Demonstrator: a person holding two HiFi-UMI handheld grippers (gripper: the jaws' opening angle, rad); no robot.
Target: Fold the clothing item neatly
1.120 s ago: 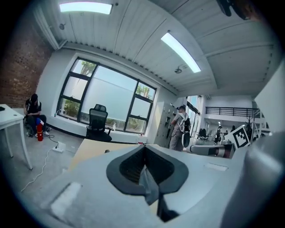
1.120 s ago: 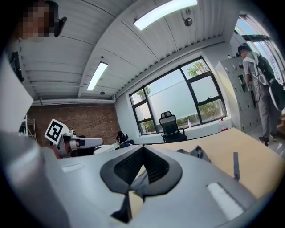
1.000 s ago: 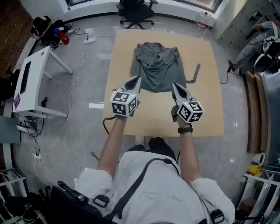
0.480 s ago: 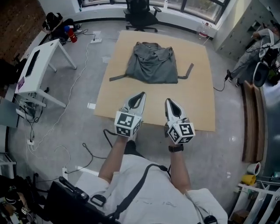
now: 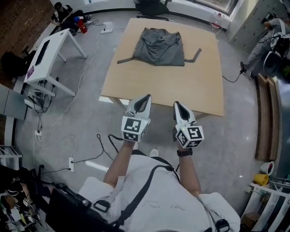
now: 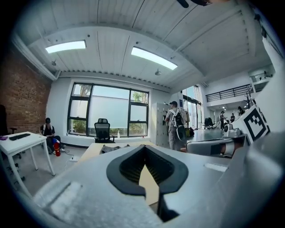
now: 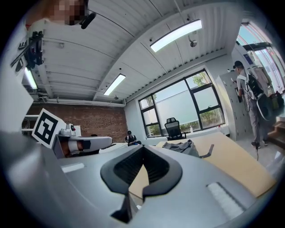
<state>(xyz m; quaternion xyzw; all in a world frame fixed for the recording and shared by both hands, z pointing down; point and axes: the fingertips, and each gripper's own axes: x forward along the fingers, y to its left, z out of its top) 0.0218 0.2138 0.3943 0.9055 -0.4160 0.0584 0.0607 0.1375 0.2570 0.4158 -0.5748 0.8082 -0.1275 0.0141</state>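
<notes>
A grey clothing item [image 5: 159, 41] lies bunched at the far end of the tan table [image 5: 181, 86], with a dark strap sticking out on each side. My left gripper [image 5: 145, 98] and right gripper [image 5: 177, 104] hang side by side just off the table's near edge, over the floor. Both are shut with nothing in them, and both are far from the garment. The left gripper view looks past my left gripper [image 6: 144, 149] to the garment [image 6: 111, 148] small in the distance. Beyond my right gripper [image 7: 143, 149] in the right gripper view, the garment [image 7: 180, 147] lies on the tabletop [image 7: 231, 160].
A white desk [image 5: 45, 54] stands to the left, with cables [image 5: 86, 68] trailing over the floor. An office chair [image 5: 152, 5] sits behind the table. A person with a backpack [image 6: 175, 124] stands to the right, and another person [image 6: 46, 131] sits by the window.
Both grippers have drawn back together from the garment's near edge to beyond the table's near edge. The view has backed away with them. The garment stays on the table.
</notes>
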